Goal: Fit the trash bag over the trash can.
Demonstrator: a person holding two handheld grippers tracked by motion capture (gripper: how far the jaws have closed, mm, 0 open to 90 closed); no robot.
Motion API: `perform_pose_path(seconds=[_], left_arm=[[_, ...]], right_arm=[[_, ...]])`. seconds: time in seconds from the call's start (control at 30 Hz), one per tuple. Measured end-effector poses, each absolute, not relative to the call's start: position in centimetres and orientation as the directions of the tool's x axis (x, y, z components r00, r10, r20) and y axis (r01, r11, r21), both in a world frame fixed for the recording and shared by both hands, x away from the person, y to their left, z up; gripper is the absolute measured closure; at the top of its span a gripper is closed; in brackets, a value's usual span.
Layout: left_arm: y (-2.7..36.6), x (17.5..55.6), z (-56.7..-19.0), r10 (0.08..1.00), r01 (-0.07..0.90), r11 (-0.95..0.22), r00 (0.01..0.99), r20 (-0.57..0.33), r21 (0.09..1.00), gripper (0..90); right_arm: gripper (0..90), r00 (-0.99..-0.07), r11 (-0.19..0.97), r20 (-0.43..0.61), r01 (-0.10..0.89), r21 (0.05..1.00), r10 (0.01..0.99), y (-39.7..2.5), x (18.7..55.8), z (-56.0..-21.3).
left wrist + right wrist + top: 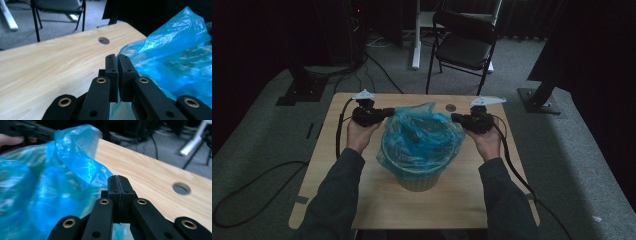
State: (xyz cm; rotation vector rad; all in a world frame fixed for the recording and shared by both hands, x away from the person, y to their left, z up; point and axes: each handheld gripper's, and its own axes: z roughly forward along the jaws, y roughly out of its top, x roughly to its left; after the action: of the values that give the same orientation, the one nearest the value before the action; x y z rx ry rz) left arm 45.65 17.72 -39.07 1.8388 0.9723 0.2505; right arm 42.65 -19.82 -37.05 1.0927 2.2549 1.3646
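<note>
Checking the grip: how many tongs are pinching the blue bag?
2. The left tongs pinch the bag at its left edge; the right tongs pinch its right edge, above the bin.

Room dim, far side in near darkness. Floor: grey carpet [272, 130], black cables [377, 70] trailing across it. Light wooden table [362, 200] with a round hole [451, 107] near its far edge. Black folding chair [464, 42] behind it (unoccupied). White stand leg [416, 45] beside the chair.
</note>
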Motion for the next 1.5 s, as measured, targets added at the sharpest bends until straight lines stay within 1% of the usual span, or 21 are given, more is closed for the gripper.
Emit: perform_pose_path(seconds=[0.13, 0.23, 0.4, 0.47, 0.5, 0.57, 0.6, 0.67, 0.7, 0.77, 0.83, 0.87, 0.9, 0.97, 1.1, 1.27, 1.3, 1.33, 1.4, 1.43, 1.5], left_arm=[[17.3, 46.2, -40.3, 0.712, 0.553, -0.188, 0.646, -0.275, 0.812, 88.5], [16.5, 46.5, -41.2, 0.707, 0.580, -0.217, 0.648, -0.283, 0.785, 88.5], [16.4, 46.4, -42.1, 0.690, 0.599, -0.219, 0.653, -0.312, 0.770, 88.0], [16.6, 46.4, -42.3, 0.688, 0.604, -0.212, 0.651, -0.322, 0.769, 84.3], [16.9, 46.2, -42.5, 0.690, 0.608, -0.203, 0.645, -0.328, 0.768, 84.3], [17.4, 46.0, -42.6, 0.694, 0.609, -0.188, 0.637, -0.334, 0.770, 74.6], [17.8, 45.8, -42.5, 0.702, 0.609, -0.182, 0.631, -0.331, 0.772, 74.6], [18.5, 45.3, -42.1, 0.706, 0.591, -0.176, 0.633, -0.318, 0.787, 66.5], [18.7, 45.1, -41.8, 0.712, 0.582, -0.173, 0.632, -0.307, 0.795, 65.0], [19.4, 44.5, -40.9, 0.718, 0.556, -0.162, 0.633, -0.289, 0.815, 60.5], [19.8, 44.0, -40.2, 0.725, 0.534, -0.154, 0.632, -0.272, 0.831, 57.8], [19.9, 43.8, -39.7, 0.725, 0.521, -0.157, 0.638, -0.260, 0.839, 57.4], [19.9, 43.8, -39.7, 0.725, 0.521, -0.157, 0.638, -0.260, 0.839, 57.1], [20.1, 42.8, -38.1, 0.721, 0.473, -0.169, 0.657, -0.219, 0.864, 57.0], [19.7, 41.9, -36.6, 0.706, 0.429, -0.199, 0.687, -0.175, 0.881, 57.2], [17.4, 40.0, -34.0, 0.634, 0.350, -0.307, 0.769, -0.085, 0.885, 60.0], [17.4, 40.0, -34.0, 0.634, 0.350, -0.307, 0.769, -0.085, 0.885, 60.1], [16.4, 39.5, -33.4, 0.607, 0.325, -0.341, 0.793, -0.057, 0.882, 60.1], [16.0, 39.3, -33.2, 0.597, 0.313, -0.353, 0.801, -0.046, 0.881, 60.0], [14.5, 38.7, -32.5, 0.556, 0.282, -0.398, 0.831, -0.015, 0.873, 60.0], [13.3, 38.4, -32.1, 0.527, 0.258, -0.438, 0.850, 0.013, 0.862, 60.0]], right_arm=[[90.0, -0.642, 0.282, 0.136, 0.504, 0.816, 0.755, -19.8, 43.3, -37.8], [90.0, -0.610, 0.328, 0.097, 0.546, 0.771, 0.787, -19.0, 43.6, -38.8], [90.0, -0.590, 0.365, 0.064, 0.578, 0.730, 0.805, -18.7, 43.6, -39.6], [90.0, -0.585, 0.363, 0.069, 0.588, 0.723, 0.808, -18.8, 43.5, -39.8], [90.0, -0.580, 0.359, 0.076, 0.596, 0.718, 0.811, -19.0, 43.3, -40.0], [90.0, -0.577, 0.357, 0.083, 0.605, 0.712, 0.813, -19.3, 43.1, -40.3], [90.0, -0.579, 0.356, 0.090, 0.609, 0.709, 0.811, -19.7, 42.6, -40.8], [90.0, -0.591, 0.369, 0.091, 0.609, 0.703, 0.802, -20.2, 41.9, -41.4], [88.3, -0.599, 0.372, 0.090, 0.601, 0.708, 0.795, -20.3, 41.8, -41.5], [73.9, -0.620, 0.374, 0.091, 0.576, 0.726, 0.779, -20.6, 41.2, -41.4], [64.7, -0.624, 0.358, 0.088, 0.551, 0.753, 0.777, -21.0, 40.6, -41.0], [61.5, -0.628, 0.356, 0.085, 0.540, 0.763, 0.773, -21.1, 40.3, -40.8], [61.5, -0.628, 0.356, 0.085, 0.540, 0.763, 0.773, -21.1, 40.3, -40.8], [55.9, -0.637, 0.352, 0.064, 0.503, 0.789, 0.768, -21.5, 39.1, -39.8], [52.6, -0.643, 0.355, 0.045, 0.477, 0.804, 0.764, -21.9, 38.0, -39.2], [50.8, -0.651, 0.345, 0.044, 0.456, 0.820, 0.757, -22.5, 36.4, -38.9], [50.8, -0.651, 0.345, 0.044, 0.456, 0.820, 0.757, -22.5, 36.4, -38.9], [50.4, -0.654, 0.346, 0.043, 0.454, 0.821, 0.755, -22.6, 36.2, -38.9], [50.3, -0.654, 0.339, 0.048, 0.452, 0.825, 0.755, -22.7, 35.8, -39.0], [50.2, -0.656, 0.340, 0.048, 0.450, 0.826, 0.753, -22.8, 35.7, -39.0], [50.0, -0.654, 0.328, 0.049, 0.441, 0.835, 0.755, -23.2, 35.2, -39.0]])
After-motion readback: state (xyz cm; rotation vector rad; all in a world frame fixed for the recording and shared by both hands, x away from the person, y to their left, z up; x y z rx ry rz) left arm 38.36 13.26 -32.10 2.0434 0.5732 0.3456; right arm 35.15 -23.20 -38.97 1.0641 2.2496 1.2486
